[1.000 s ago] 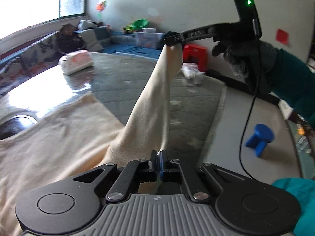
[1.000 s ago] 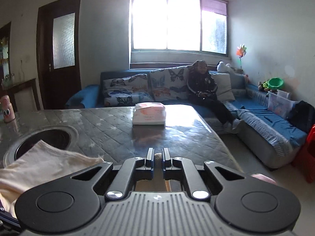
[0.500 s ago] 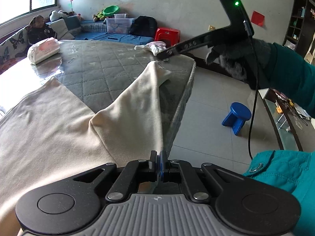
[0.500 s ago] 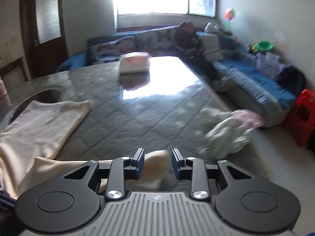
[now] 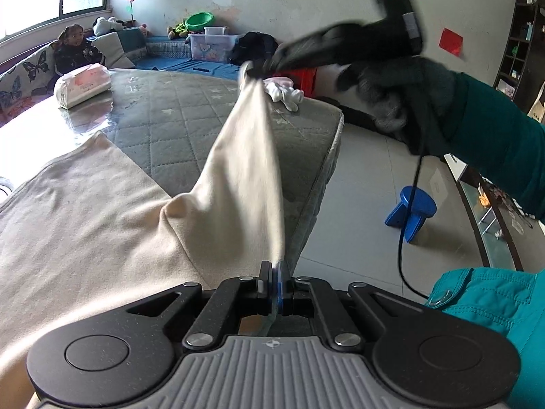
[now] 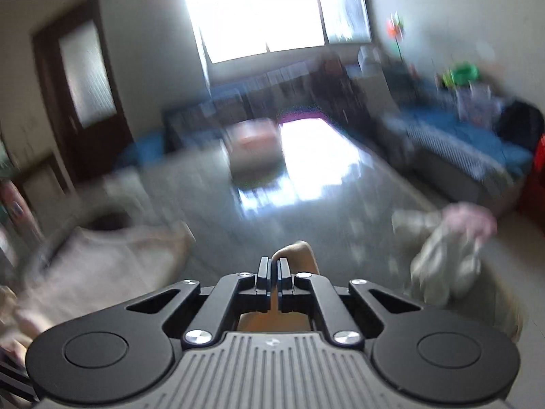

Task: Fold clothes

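A cream garment lies spread on the grey quilted table. One sleeve is lifted off the table and pulled taut between both grippers. My left gripper is shut on the sleeve's near end. My right gripper is shut on the far cuff, raised above the table's right edge. In the blurred right wrist view the right gripper pinches a cream fold, and the garment's body shows at the left.
A wrapped tissue pack lies on the far left of the table. A pile of white and pink clothes sits at the table's far right corner. A blue stool stands on the floor. A child sits on the sofa.
The right gripper was open over the cuff half a second ago; it has shut on it and lifted, raising the sleeve taut. The left gripper kept its hold.
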A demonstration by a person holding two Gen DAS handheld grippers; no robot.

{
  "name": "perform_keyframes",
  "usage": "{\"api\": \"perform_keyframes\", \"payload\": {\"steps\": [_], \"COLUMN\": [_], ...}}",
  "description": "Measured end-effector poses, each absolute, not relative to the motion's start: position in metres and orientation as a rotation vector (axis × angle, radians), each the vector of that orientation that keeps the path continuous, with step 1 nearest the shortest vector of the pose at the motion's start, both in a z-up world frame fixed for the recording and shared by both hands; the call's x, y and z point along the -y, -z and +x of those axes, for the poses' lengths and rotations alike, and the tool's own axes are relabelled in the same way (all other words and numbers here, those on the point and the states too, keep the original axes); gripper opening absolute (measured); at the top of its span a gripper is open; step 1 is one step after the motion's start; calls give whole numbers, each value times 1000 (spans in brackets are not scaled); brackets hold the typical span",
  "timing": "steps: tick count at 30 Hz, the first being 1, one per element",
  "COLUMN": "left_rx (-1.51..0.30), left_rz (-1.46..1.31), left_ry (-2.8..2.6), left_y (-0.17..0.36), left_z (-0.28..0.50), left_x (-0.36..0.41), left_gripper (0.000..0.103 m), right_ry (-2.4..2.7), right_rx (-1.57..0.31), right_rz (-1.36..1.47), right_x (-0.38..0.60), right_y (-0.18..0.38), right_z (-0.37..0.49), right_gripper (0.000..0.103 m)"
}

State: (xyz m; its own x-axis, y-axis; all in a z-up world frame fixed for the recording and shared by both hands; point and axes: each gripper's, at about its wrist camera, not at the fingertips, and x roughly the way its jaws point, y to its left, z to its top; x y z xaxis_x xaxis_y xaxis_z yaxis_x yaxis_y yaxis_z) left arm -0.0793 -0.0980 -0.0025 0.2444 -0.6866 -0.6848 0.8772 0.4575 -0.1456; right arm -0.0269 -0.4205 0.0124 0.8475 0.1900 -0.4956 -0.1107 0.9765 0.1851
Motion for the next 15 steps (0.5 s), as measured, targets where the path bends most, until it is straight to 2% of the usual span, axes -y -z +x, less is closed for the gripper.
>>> {"api": "perform_keyframes", "payload": {"steps": [2, 7, 12, 14, 15], "left_rx": [-767, -800, -797, -784, -773], "left_rz": [273, 266, 260, 244, 235], "left_ry": [1093, 1122, 1110, 1079, 1065], "left_y": [3, 11, 7, 2, -1], "left_z": [-77, -75, -71, -70, -70], "left_x": [98, 106, 108, 104, 101], "left_gripper": [3, 3, 7, 10, 15], "right_ry": [-137, 58, -24, -57, -74], "right_rx": [-505, -647, -685, -700, -707], "right_rz": [145, 72, 32, 16, 8], "right_x": [428, 452, 424, 414, 408], "right_y": [-19, 8, 19, 24, 26], "right_z": [-41, -52, -25, -14, -9], "right_gripper": [3, 4, 8, 14, 21]}}
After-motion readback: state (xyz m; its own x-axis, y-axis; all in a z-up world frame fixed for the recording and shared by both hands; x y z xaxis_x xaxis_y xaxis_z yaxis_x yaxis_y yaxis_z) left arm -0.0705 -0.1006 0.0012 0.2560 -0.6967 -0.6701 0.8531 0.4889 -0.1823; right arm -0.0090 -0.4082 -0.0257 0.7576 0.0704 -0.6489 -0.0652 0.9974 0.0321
